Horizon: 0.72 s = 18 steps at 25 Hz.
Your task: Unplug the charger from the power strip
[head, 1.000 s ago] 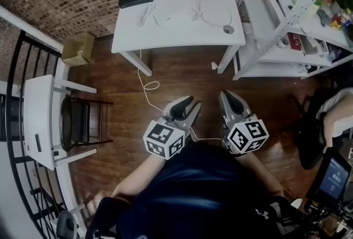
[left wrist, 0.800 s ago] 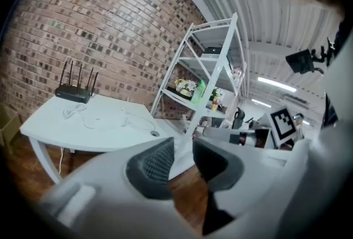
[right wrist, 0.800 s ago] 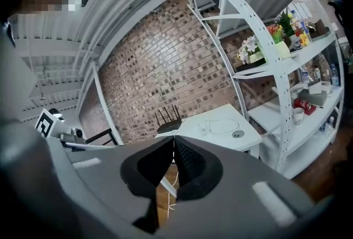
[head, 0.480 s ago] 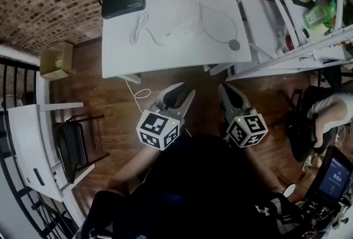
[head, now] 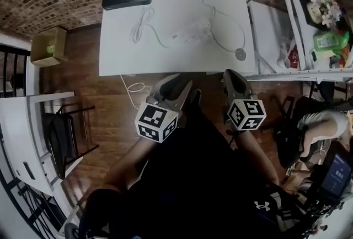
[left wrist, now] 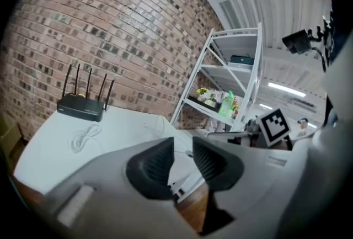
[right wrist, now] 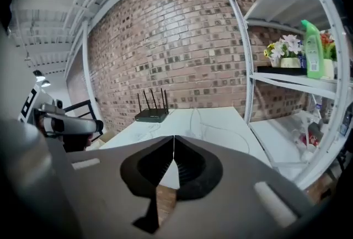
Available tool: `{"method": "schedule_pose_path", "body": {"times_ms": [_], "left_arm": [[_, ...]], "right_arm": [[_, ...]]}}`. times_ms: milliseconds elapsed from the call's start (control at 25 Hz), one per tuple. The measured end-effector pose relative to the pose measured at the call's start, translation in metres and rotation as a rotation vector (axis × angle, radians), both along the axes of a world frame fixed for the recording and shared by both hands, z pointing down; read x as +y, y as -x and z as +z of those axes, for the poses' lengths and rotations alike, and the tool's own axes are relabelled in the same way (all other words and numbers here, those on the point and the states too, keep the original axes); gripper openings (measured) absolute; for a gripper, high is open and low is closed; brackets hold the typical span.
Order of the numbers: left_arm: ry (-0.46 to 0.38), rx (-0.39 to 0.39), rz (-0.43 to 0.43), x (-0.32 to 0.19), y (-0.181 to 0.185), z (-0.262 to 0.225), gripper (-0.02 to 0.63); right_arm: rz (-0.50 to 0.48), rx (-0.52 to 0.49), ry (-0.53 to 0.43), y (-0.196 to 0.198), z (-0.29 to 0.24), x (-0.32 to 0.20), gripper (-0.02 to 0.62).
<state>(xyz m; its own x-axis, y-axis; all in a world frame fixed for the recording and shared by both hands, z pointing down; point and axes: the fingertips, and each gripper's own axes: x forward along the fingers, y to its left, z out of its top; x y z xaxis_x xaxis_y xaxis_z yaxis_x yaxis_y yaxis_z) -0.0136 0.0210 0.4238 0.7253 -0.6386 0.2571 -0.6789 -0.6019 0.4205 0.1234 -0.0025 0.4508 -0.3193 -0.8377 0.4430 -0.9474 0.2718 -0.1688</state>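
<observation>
Short of the table's (head: 118, 64) near edge, the left gripper (head: 176, 83) gaped empty and the right gripper (head: 234, 75) was clenched on nothing, likely readied for the power strip (head: 192, 32).

the left gripper (head: 175, 83) is held out in front of the body, pointing forward and slightly down. its jaws stand apart with a clear gap and nothing between them. in the left gripper view its dark ribbed pads (left wrist: 153, 162) face each other across that gap. the right gripper (head: 233, 74) is level with it, on the other side of the body and apart from it. it points the same way, and its jaws are pressed together along a thin line, empty. each carries a marker cube (head: 156, 121) at its rear. the left forearm (head: 124, 171) and right forearm (head: 255, 155) run back, bare, toward the dark-clothed torso (head: 193, 182).
</observation>
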Motion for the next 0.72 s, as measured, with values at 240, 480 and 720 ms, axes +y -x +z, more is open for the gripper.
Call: {"method": "schedule_pose_path", "body": {"times_ms": [240,480,720], "left_arm": [[-0.016,-0.097,-0.044,-0.035,-0.010,0.025,0.106],[0.045,-0.144,-0.095,-0.075,-0.035,0.056,0.106],[0.049,-0.239,-0.085,-0.103,-0.055,0.075,0.106]], "right_arm": [[-0.095,0.014,0.054,0.003,0.043,-0.044,0.012],[-0.218,0.002,0.091,-0.001,0.072,-0.079,0.012],[-0.265,0.021,0.134,-0.006,0.094,-0.108,0.112]]}}
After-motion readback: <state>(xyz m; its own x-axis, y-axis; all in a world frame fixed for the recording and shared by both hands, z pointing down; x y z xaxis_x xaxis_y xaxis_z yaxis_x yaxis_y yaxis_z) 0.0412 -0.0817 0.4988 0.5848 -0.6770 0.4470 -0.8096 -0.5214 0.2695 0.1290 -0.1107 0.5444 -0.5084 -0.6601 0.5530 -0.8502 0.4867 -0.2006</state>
